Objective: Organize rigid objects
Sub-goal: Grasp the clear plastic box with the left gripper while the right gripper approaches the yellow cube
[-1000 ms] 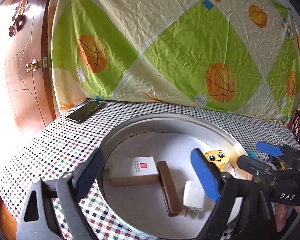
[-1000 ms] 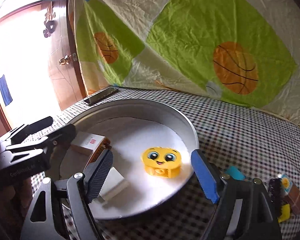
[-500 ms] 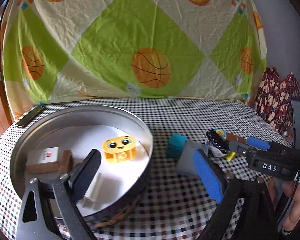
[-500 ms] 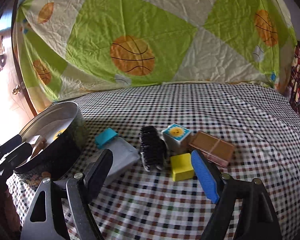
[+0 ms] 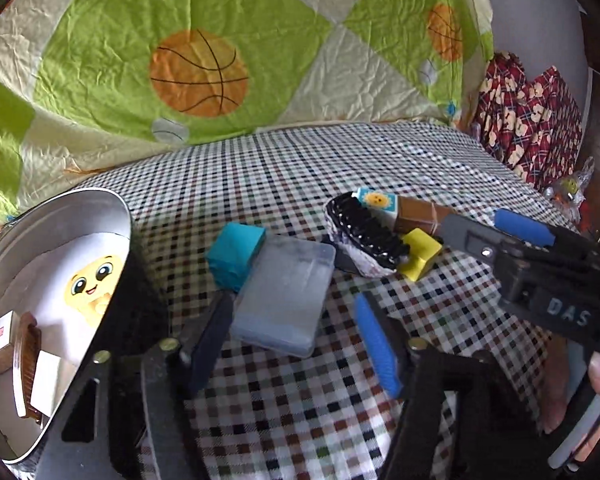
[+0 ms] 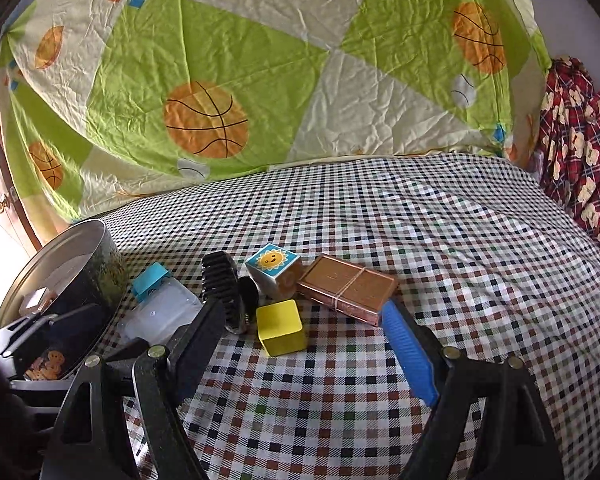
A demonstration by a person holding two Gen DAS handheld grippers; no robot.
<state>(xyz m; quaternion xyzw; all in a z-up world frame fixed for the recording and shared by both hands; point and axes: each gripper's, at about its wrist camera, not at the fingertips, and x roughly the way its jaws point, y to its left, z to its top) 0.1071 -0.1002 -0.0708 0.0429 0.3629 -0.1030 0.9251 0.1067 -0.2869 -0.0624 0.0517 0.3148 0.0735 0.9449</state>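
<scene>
My left gripper hovers low over a frosted plastic box with a teal cap. Its jaws are closing with the box between them, and the blue pad still stands clear of the box's edge. My right gripper is open, with a yellow cube lying untouched between its fingers. Behind the cube lie a black brush, a sun-face cube and a brown flat box with a band round it. The round tin at the left holds a yellow smiley brick.
A checkered cloth covers the table. The tin also contains a small white box, a brown piece and a white plug. A basketball-print sheet hangs behind, and red patterned fabric hangs at the right.
Both views have swung right, from the tin to the loose objects on the cloth. The left jaws have narrowed around the plastic box. The right jaws have kept their width.
</scene>
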